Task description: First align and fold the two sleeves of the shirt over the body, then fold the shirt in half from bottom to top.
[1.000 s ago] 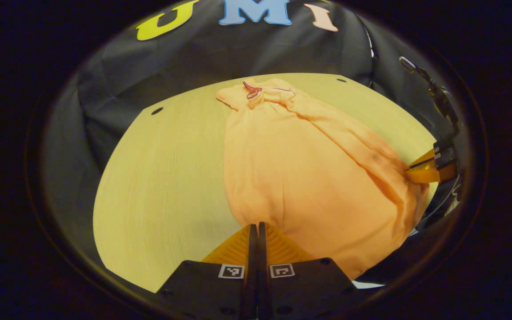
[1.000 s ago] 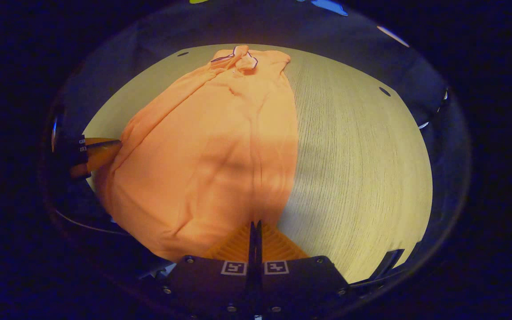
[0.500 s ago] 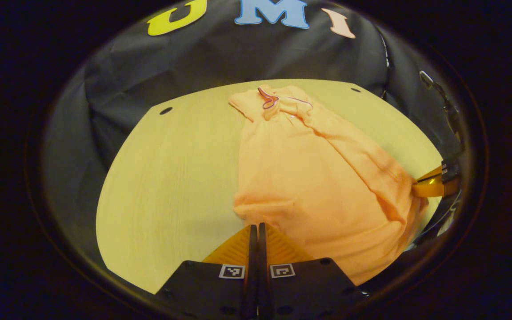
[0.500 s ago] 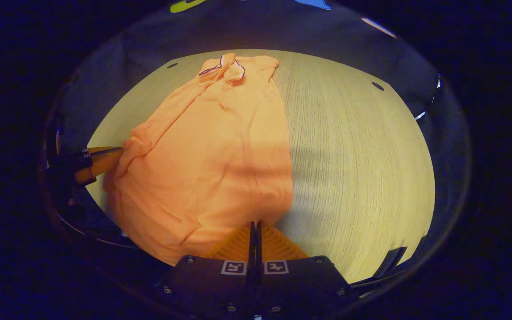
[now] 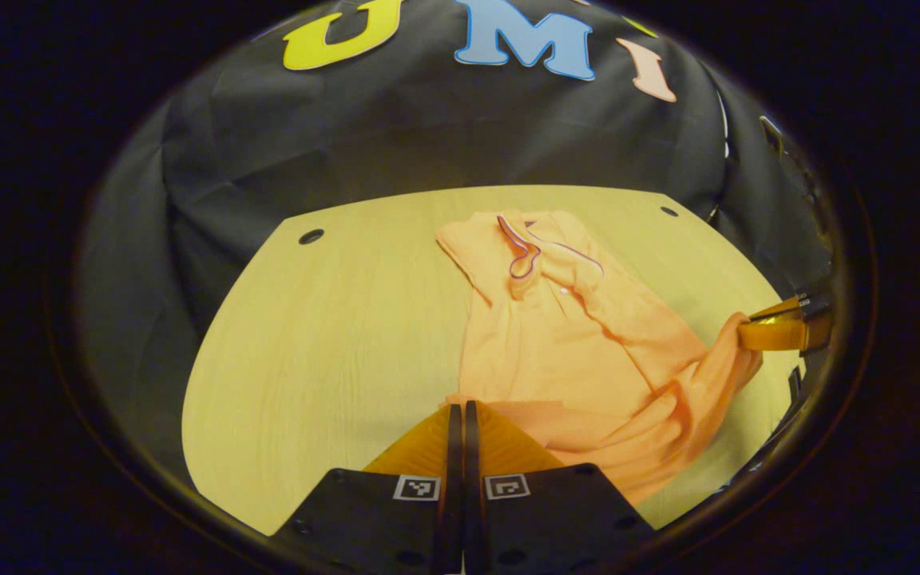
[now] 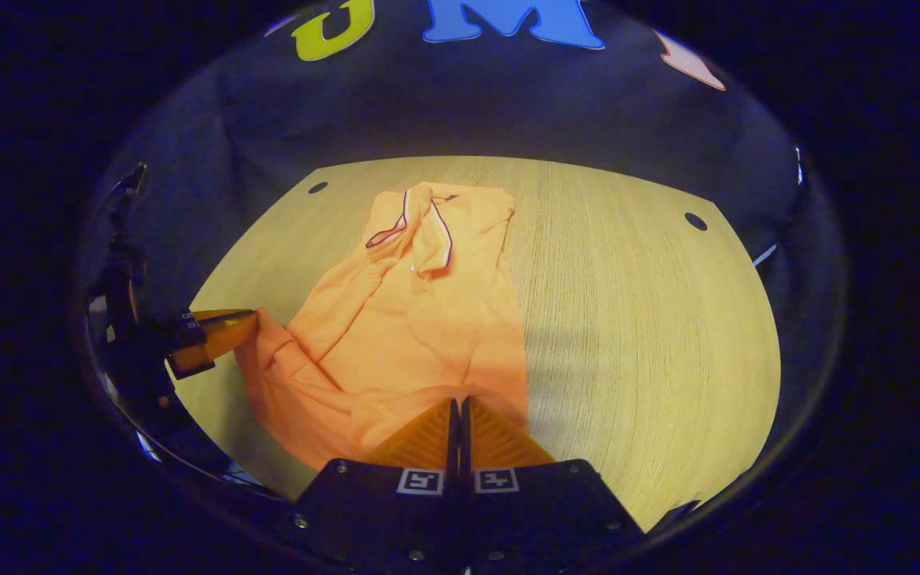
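An orange shirt lies on the wooden table, its dark-trimmed collar at the far end and its sleeves folded over the body. Its near hem is raised and bunched towards the collar. In the left gripper view, my left gripper is shut on the hem's left corner. My right gripper is shut on the other corner. Each also shows from the side in the other's view, the right gripper and the left gripper, with cloth hanging from the tip.
Small round holes mark the table's far corners. The black cloth wall stands close behind the table's far edge. Bare wood lies left of the shirt in the left gripper view and right of it in the right gripper view.
Both grippers have lifted the hem and carried it forward towards the collar. The flat lower half of the shirt now folds up and sags between them.
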{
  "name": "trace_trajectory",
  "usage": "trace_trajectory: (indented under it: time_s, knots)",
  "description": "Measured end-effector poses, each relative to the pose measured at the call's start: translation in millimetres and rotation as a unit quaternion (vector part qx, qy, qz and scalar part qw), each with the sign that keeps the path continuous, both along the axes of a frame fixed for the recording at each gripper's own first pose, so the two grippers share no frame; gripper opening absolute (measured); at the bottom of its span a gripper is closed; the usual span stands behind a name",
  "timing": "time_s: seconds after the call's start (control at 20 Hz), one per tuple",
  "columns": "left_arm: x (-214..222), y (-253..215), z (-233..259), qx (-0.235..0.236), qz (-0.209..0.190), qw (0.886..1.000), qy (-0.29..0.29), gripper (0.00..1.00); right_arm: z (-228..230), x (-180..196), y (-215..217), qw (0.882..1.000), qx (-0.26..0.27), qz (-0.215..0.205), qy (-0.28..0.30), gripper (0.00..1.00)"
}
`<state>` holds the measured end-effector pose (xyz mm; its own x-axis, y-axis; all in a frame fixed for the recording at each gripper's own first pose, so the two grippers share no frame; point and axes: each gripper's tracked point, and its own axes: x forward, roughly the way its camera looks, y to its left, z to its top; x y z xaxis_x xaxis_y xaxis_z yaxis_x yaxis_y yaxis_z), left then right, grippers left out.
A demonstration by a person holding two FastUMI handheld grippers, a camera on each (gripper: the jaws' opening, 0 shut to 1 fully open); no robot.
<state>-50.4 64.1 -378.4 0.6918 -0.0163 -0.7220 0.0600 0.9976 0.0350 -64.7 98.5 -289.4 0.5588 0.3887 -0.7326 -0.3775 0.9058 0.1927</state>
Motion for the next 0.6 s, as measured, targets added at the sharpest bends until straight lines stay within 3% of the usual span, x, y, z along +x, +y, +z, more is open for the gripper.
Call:
trace_trajectory:
  time_s: [0.6]
  knots:
    - [190.9, 12.6, 30.0, -0.015, 0.011, 0.997, -0.081, 0.06, 53.6, 181.8, 6.2, 0.994, 0.027, -0.038, -0.094, 0.00]
